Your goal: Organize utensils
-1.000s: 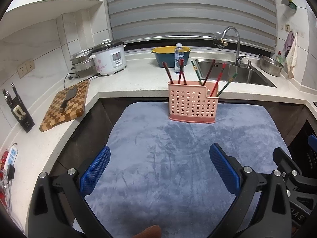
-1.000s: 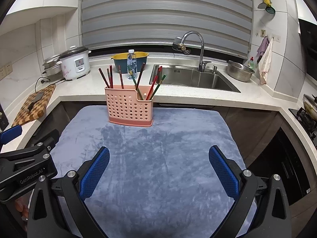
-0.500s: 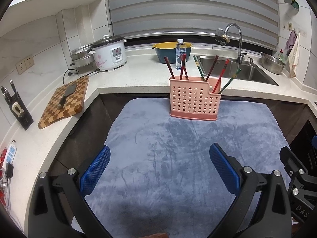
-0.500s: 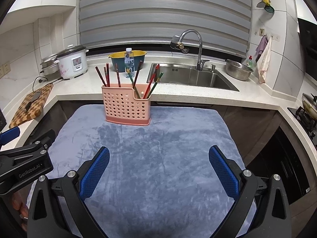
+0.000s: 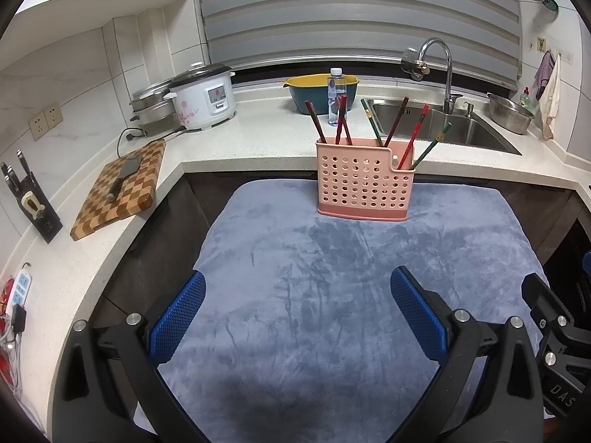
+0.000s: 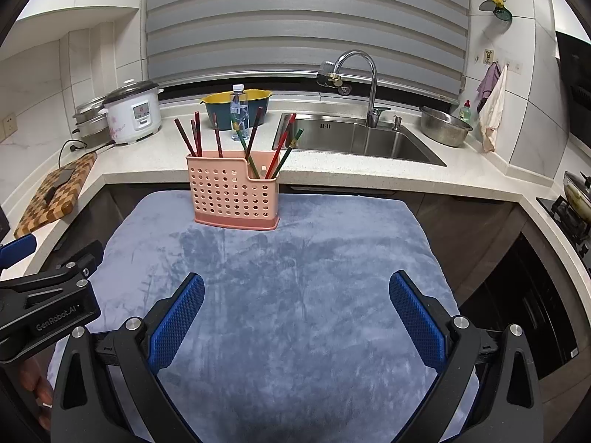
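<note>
The pink caddy (image 5: 364, 181) sits upright at the far edge of the grey mat (image 5: 332, 295), chopsticks (image 5: 397, 122) poking out of both sections (red, brown and green ones, all leaning). Your left gripper (image 5: 297, 313) hovers over the near mat, blue pads spread wide, holding nothing. Your right gripper (image 6: 295, 313) is the same, wide apart and empty. Behind the caddy there's the counter (image 5: 258, 140) and the sink (image 6: 354, 136).
</note>
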